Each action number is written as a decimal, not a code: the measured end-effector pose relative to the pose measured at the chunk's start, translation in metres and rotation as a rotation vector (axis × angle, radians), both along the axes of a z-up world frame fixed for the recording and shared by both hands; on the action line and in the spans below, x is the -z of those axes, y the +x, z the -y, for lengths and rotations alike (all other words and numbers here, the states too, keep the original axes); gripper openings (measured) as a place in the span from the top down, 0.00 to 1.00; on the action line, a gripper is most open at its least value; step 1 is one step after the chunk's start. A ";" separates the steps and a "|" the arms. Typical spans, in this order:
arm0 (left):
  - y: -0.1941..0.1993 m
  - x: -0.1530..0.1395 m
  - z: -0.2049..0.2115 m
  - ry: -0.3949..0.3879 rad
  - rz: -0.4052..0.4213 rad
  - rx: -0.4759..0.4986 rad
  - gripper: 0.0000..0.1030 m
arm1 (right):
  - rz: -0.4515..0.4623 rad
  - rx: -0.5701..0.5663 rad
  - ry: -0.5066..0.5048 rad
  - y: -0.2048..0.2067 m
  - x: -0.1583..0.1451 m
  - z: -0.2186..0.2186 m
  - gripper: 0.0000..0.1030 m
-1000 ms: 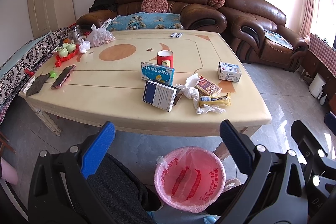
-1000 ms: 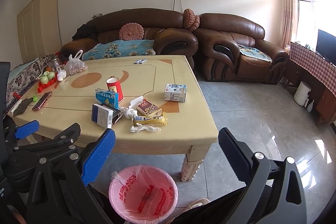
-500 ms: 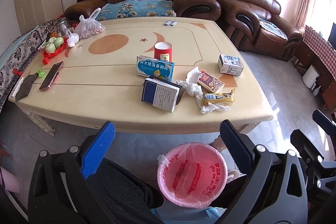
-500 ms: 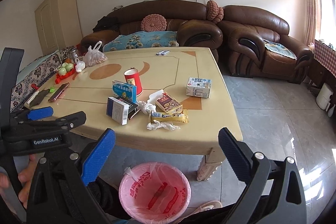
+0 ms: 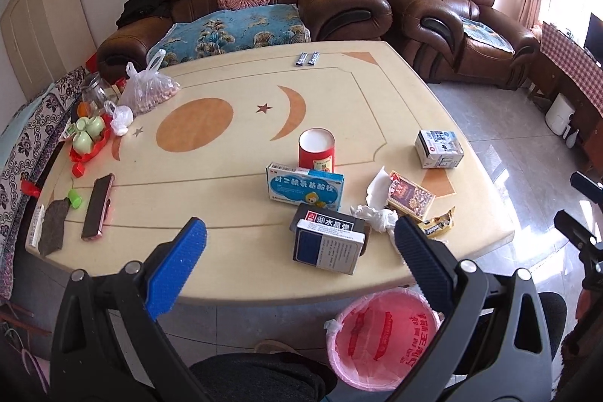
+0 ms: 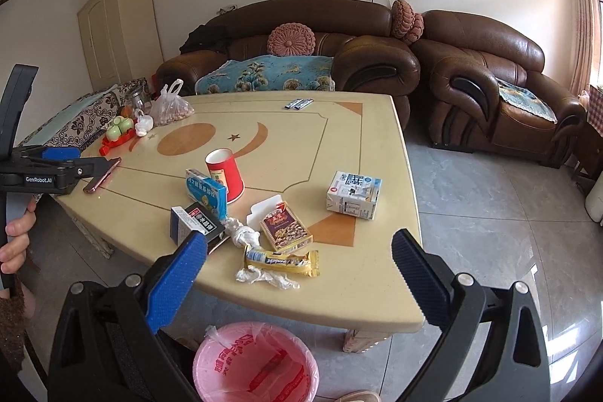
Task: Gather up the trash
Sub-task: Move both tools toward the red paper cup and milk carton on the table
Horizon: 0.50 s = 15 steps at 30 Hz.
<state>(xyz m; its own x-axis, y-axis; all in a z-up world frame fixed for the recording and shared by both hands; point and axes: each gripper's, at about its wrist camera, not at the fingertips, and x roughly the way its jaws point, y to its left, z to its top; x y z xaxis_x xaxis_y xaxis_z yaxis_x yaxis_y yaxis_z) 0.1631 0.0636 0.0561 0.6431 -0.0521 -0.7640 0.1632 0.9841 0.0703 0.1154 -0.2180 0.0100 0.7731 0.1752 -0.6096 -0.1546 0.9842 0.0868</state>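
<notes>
Both my spread, empty claws, left (image 5: 297, 251) and right (image 6: 299, 260), advanced toward the light, crinkly yellow foil wrapper (image 6: 282, 259); I'd pinch its middle.

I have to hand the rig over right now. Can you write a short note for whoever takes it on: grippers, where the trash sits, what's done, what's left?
Left gripper: open, holding nothing, above the near table edge.
Right gripper: open, holding nothing, in front of the trash cluster.
Trash on the table: blue box, red cup, dark box, crumpled tissue, brown box, yellow wrapper, milk carton.
Pink-lined bin on the floor below the near edge.
Done: no item gripped yet.
Left: move every piece to the bin.
</notes>
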 end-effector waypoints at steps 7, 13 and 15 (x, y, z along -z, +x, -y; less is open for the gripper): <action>0.051 0.003 0.011 0.020 -0.077 0.054 0.05 | 0.001 -0.051 -0.022 0.041 -0.019 0.015 0.07; 0.089 0.009 0.035 0.106 -0.135 0.120 0.05 | -0.061 -0.161 -0.092 0.082 -0.024 0.020 0.07; 0.099 0.009 0.041 0.123 -0.154 0.135 0.05 | -0.084 -0.198 -0.116 0.095 -0.024 0.019 0.07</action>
